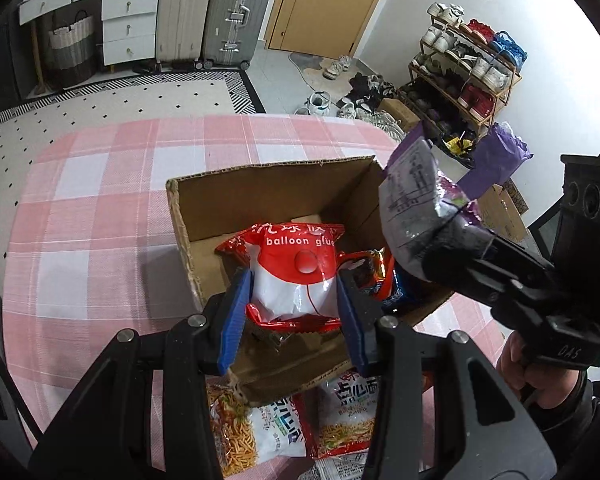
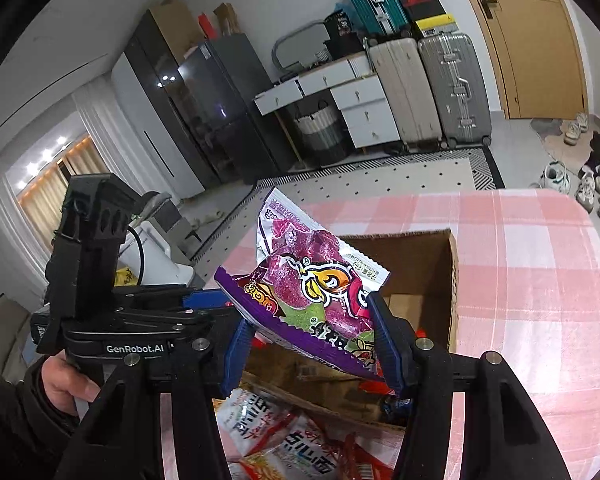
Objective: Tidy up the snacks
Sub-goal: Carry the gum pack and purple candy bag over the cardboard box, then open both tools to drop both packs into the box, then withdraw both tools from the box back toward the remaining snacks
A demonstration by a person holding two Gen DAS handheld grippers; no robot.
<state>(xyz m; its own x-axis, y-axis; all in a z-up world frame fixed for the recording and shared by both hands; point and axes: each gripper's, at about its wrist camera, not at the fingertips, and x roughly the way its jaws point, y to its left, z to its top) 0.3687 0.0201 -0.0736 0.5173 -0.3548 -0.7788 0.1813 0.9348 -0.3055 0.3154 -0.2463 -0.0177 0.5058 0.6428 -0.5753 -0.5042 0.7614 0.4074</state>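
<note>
Snacks going into cardboard box on pink checked table; left gripper clamped on red-white "balloon glue" bag, hanging over box's near wall, box cavity directly ahead and below; right gripper clamped on purple candy bag, above box's right side; noodle packs lie outside, just beside the near wall.

A table is seen, covered by a pink-and-white checked cloth. An open cardboard box is set directly on it — flaps upright. Just beside the box's near wall, noodle snack packets are laid flat on the cloth — partly overlapped.
</note>
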